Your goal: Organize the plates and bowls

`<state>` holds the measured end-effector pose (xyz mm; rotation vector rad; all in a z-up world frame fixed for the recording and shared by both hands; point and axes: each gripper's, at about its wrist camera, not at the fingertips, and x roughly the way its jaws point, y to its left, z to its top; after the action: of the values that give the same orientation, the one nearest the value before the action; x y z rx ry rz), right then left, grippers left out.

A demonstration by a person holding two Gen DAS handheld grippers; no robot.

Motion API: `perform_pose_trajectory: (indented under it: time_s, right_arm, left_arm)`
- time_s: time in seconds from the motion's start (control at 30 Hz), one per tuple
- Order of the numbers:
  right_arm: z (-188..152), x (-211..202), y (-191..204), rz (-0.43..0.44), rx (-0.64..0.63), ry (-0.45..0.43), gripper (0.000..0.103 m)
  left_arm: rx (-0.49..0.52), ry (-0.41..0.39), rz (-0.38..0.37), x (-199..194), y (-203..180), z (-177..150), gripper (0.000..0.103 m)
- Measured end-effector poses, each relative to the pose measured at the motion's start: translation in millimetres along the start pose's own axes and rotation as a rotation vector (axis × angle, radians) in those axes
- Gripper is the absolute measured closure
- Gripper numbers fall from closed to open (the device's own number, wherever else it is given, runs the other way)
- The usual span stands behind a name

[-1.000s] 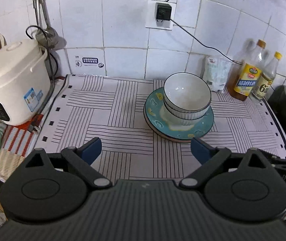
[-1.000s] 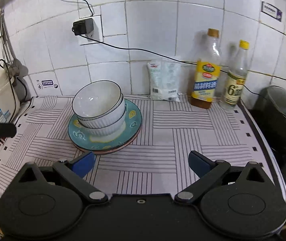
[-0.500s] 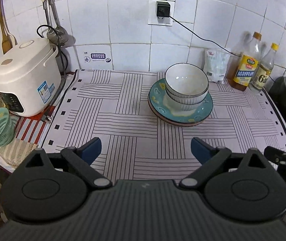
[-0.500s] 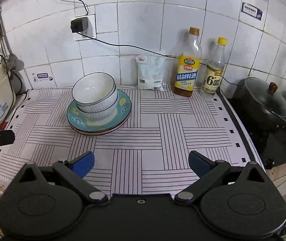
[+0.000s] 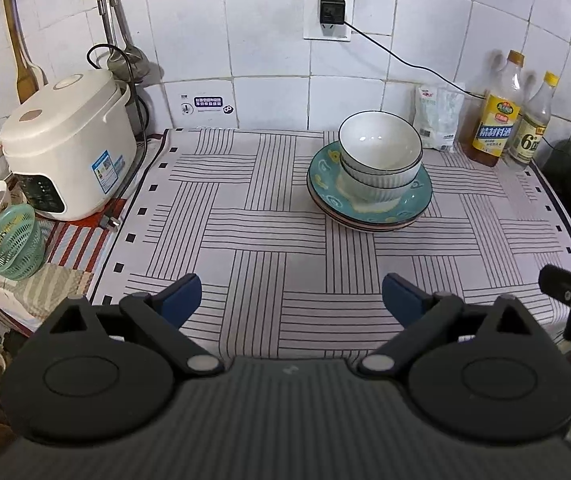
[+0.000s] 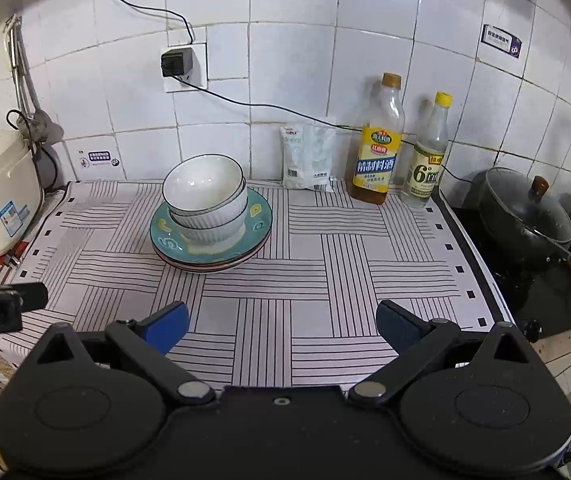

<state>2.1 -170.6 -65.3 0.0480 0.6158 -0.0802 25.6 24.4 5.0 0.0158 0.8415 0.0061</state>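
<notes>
Two white ribbed bowls (image 5: 381, 156) are nested on a stack of plates, the top plate teal with yellow marks (image 5: 325, 196), on the striped cloth near the back wall. The same bowls (image 6: 205, 196) and teal plate (image 6: 257, 220) show in the right wrist view. My left gripper (image 5: 291, 298) is open and empty, near the cloth's front edge, well short of the stack. My right gripper (image 6: 283, 322) is open and empty, also at the front, with the stack ahead and to its left.
A white rice cooker (image 5: 65, 144) stands at the left with a green basket (image 5: 13, 242) in front. A salt bag (image 6: 307, 158) and two bottles (image 6: 377, 144) stand at the back right. A dark lidded wok (image 6: 525, 212) sits on the stove to the right.
Both grippers have pulled back and up from the stack, so the dishes look smaller and farther. The bowls and plates have not moved. Both grippers stay open.
</notes>
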Motion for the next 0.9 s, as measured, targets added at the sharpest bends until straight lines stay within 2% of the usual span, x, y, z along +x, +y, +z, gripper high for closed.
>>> perform_pose_trajectory:
  time_s: [0.5,0.6,0.9]
  right_arm:
    - [-19,-11,-9,-0.028,0.034,-0.057,0.001]
    - [-21,-12,-11,-0.035,0.034,-0.058,0.001]
    - [-26,-15,-11,-0.041,0.030,-0.058,0.001]
  left_arm:
    - [0.030,-0.094,-0.006,-10,-8,-19,0.005]
    - [0.024,-0.111,0.025,-10,-10,-21,0.005]
    - [0.011,-0.120,0.015,-13,-9,-23,0.005]
